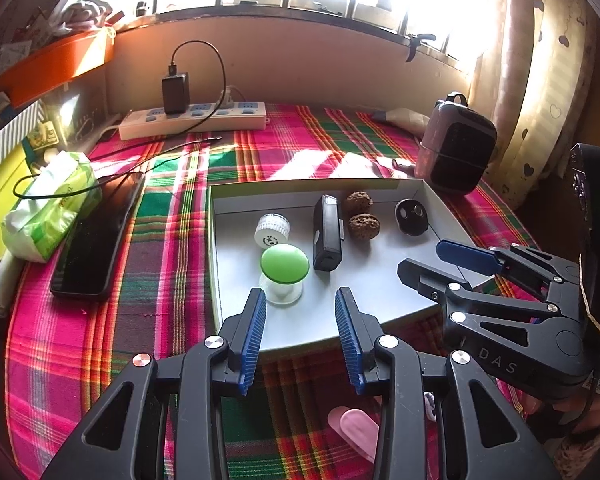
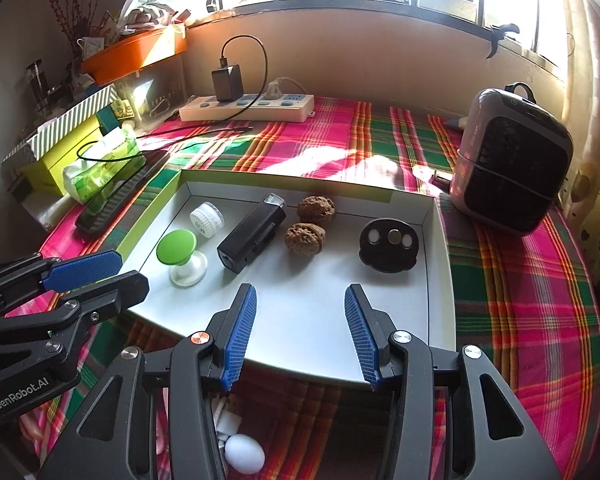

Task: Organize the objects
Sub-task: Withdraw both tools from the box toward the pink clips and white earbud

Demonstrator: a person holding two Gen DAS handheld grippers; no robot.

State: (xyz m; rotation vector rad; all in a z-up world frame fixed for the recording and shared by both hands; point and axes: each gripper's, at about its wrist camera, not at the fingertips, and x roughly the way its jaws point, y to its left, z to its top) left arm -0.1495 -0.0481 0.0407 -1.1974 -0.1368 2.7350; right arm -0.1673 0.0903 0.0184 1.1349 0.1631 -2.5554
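A shallow white tray (image 1: 380,296) (image 2: 320,320) lies on the plaid cloth. It holds a green-topped stopper (image 1: 285,264) (image 2: 176,248), a white cap (image 1: 272,230) (image 2: 206,219), a black rectangular device (image 1: 327,236) (image 2: 252,232), two walnuts (image 1: 359,225) (image 2: 305,239) and a black round disc (image 1: 410,216) (image 2: 389,245). My left gripper (image 1: 300,300) (image 2: 132,270) is open and empty over the tray's near left, just short of the stopper. My right gripper (image 2: 300,300) (image 1: 420,258) is open and empty over the tray's near edge.
A phone (image 1: 96,240), a tissue pack (image 1: 48,208) and a yellow box lie left of the tray. A power strip (image 1: 192,118) sits at the back, a small dark heater (image 2: 512,168) at the right. A pink clip (image 1: 356,428) and a white egg (image 2: 244,454) lie below the grippers.
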